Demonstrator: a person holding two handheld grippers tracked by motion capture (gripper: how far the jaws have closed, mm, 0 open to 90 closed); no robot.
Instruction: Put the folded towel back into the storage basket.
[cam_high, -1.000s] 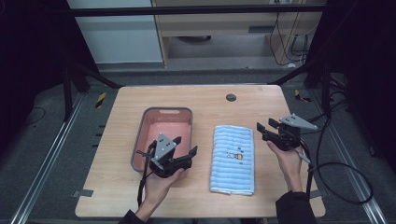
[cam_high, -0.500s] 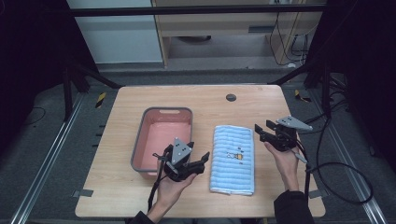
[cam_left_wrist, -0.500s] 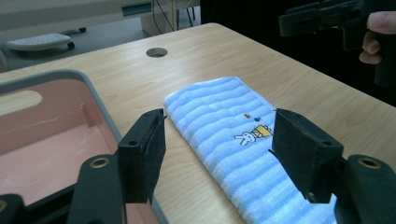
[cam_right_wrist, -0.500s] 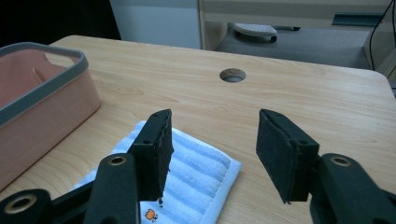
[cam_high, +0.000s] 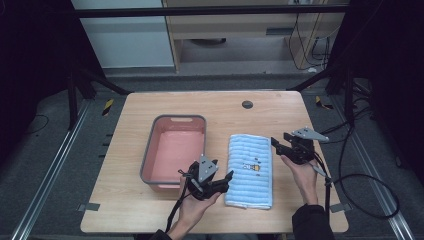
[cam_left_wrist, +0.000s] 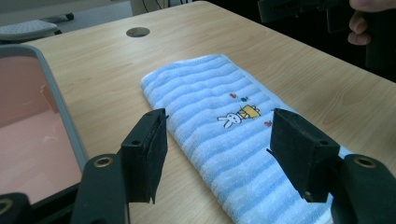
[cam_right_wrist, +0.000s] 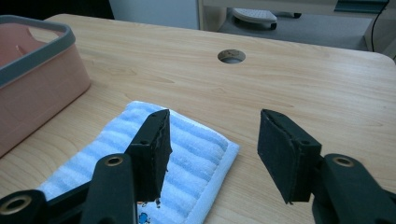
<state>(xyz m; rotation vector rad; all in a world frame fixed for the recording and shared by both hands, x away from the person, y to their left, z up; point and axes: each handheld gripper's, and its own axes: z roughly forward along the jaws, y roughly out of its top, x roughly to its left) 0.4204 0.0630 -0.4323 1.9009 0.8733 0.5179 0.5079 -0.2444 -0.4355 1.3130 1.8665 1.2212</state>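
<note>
Soft, even light from above falls on my pale wooden table (cam_high: 150, 210), while the room around it sinks into near black in the high view. My gripper views are sharp on the folded blue striped towel (cam_left_wrist: 224, 135), with faint shadows and mild blur in the far background.

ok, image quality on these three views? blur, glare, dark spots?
High view: table evenly lit, surroundings fall to near black, slightly soft overall, no glare. Left gripper view: blue towel and its rabbit print sharp, soft shadows only, faint sheen on the pink bin. Right gripper view: fingers close and reasonably sharp, wood grain clear, background beyond the table softer.
</note>
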